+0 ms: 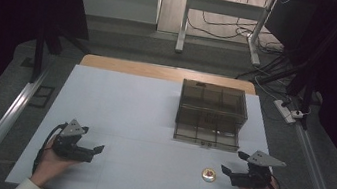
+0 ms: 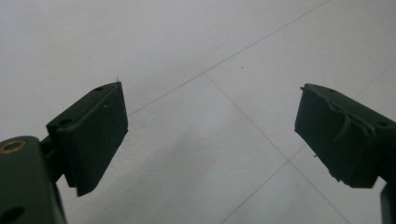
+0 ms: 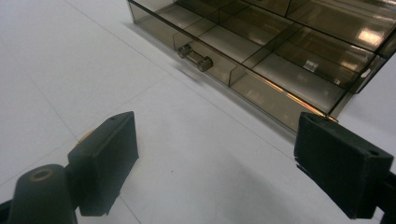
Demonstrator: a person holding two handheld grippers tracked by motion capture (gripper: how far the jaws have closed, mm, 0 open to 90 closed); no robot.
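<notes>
Both grippers rest open and empty, the small gold disc untouched.
The disc (image 1: 208, 174) lies flat on the worktop (image 1: 143, 116), just beside the right gripper (image 1: 227, 170); being thin, it could be skidded away by its spread fingers (image 3: 105, 154). The left gripper (image 1: 97, 149) holds nothing.

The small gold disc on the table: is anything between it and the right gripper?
Nothing visible. The small gold disc lies on bare white table just left of the open right gripper; the drawer box stands farther back.
</notes>
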